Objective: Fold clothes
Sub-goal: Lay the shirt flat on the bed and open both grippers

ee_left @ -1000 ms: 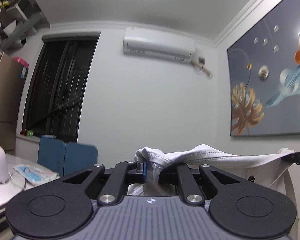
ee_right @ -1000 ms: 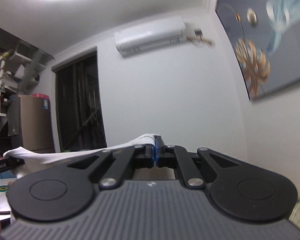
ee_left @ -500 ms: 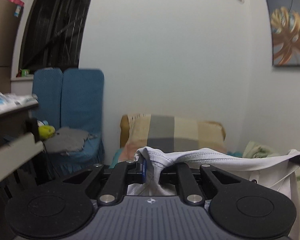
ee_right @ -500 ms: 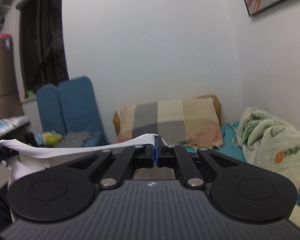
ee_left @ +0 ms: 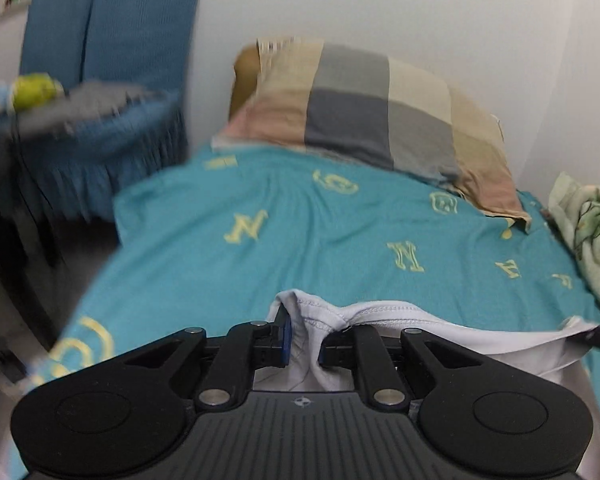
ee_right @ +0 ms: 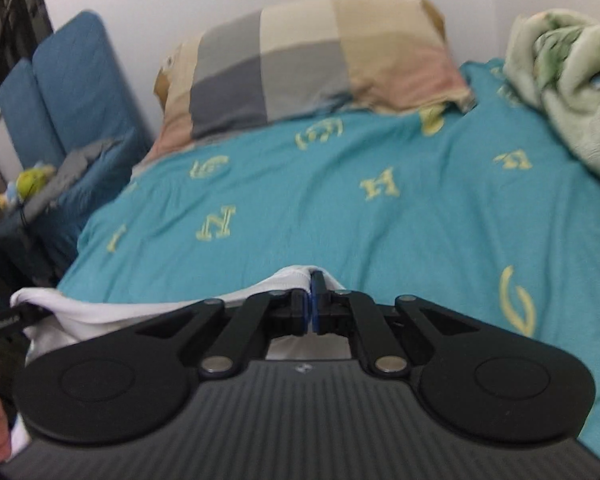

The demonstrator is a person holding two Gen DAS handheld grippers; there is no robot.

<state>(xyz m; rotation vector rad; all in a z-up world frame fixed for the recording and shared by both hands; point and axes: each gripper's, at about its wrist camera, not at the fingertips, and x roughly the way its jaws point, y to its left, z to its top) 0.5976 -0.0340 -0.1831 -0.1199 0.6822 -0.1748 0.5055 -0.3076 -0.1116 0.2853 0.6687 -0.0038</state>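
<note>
A teal bedsheet (ee_left: 300,240) with yellow letters is covering the bed, a checked pillow (ee_right: 312,60) lying at its head edge and a green blanket (ee_right: 572,80) bunching at its right edge. A white garment (ee_left: 440,328) is hanging stretched above the near edge, the left gripper (ee_left: 303,344) clamping one bunched end and the right gripper (ee_right: 312,308) pinching the other.

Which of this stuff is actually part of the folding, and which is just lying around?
In use: white garment, pinched by the left gripper and right gripper; teal sheet beneath it.

Lying about: checked pillow, green blanket, blue chair.
</note>
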